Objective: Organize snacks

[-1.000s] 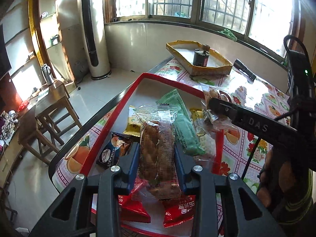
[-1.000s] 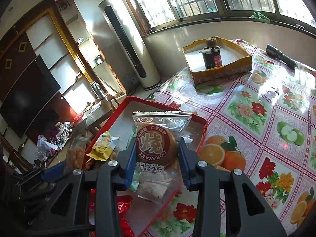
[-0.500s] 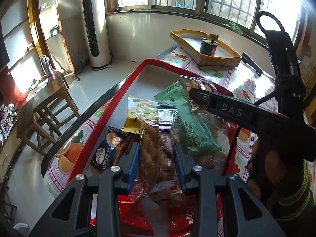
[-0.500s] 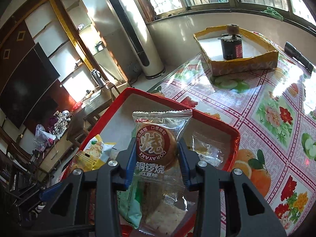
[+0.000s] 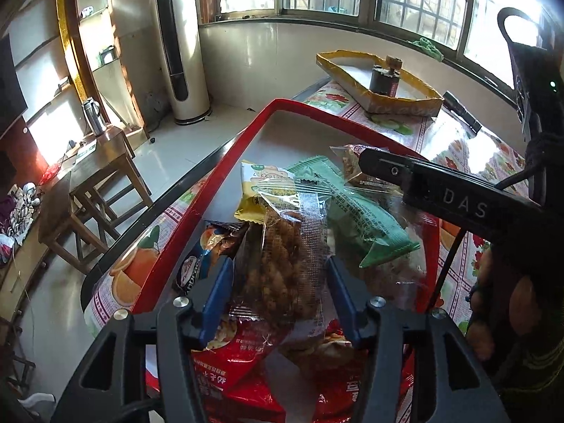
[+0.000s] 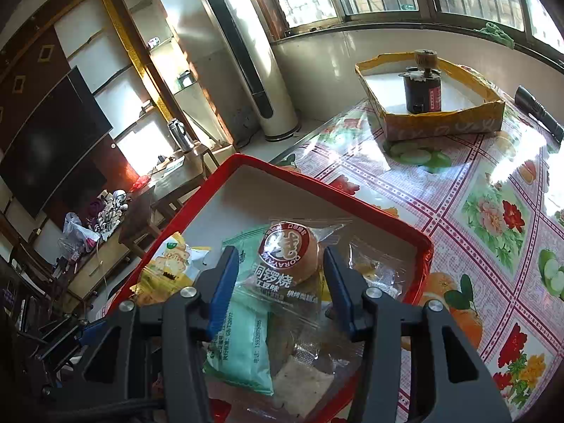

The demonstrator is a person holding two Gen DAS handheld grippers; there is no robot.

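A red tray [image 5: 225, 176] holds several snack packets. My left gripper [image 5: 280, 275] is open, its jaws wide on either side of a clear packet of brown twisted pastry [image 5: 287, 264] that lies on the pile. My right gripper [image 6: 278, 271] is open too, with a dorayaki packet [image 6: 287, 257] lying between its jaws on the tray [image 6: 310, 179]. A green packet [image 5: 356, 211] and a yellow packet [image 5: 259, 194] lie beside them. The right gripper's body crosses the left wrist view [image 5: 440, 197].
A yellow cardboard box [image 6: 440, 120] with a dark can [image 6: 423, 88] stands at the far end of the flowered tablecloth [image 6: 493, 211]. A black torch [image 6: 535, 109] lies by it. The table edge runs along the tray's left side; wooden stools stand beyond it.
Both grippers lowered into the tray and opened. The pastry packet and the dorayaki packet now rest on the pile, released from the jaws.
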